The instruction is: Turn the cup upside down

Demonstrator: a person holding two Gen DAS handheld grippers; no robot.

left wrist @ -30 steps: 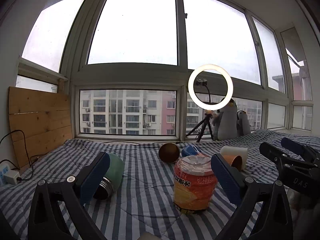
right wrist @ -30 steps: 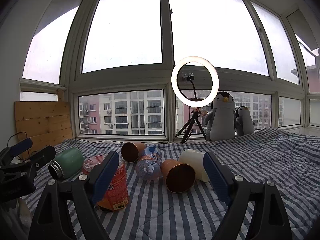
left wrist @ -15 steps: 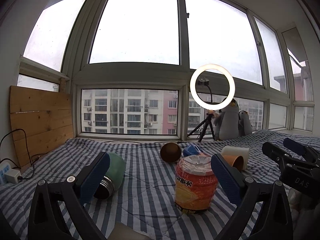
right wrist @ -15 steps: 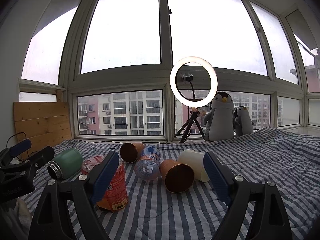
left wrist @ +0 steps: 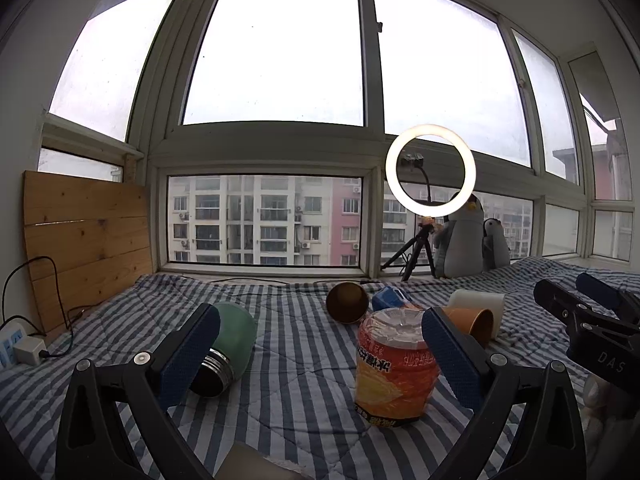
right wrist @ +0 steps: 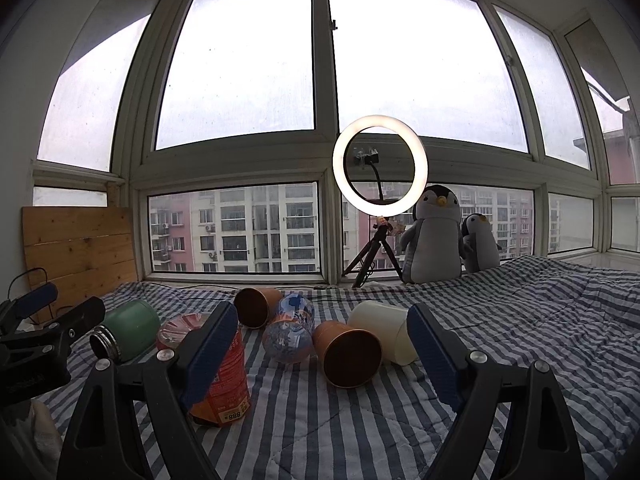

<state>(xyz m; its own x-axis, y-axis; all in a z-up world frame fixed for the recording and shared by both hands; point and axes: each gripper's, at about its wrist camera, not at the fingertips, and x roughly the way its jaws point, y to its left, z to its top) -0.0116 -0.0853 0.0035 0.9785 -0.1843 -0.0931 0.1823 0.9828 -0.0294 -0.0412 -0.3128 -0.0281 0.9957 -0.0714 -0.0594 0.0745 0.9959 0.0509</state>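
The work surface was a blue-and-white striped quilt below a wide window. A cluster of containers lay across its near half. An orange instant-noodle cup stood upright with its sealed lid up, nearest the left gripper and partly behind that gripper's right finger. A green flask lay on its side to the left, its steel mouth facing the camera, partly covered by the left finger. In the right wrist view, a brown paper cup lay on its side with its open mouth toward the camera, touching a cream cup, also on its side, just behind and to the right of it. A clear printed bottle lay to its left, and a second brown cup lay on its side behind the bottle. At the window, a lit ring light stood on a tripod beside two plush penguins. A wooden panel leaned against the left wall, with a power strip at its foot.

The left gripper was level above the quilt with its jaws spread wide and nothing between them. The right gripper was level too, fully spread and empty; the brown paper cup showed in the gap between its fingers, clear of both pads.
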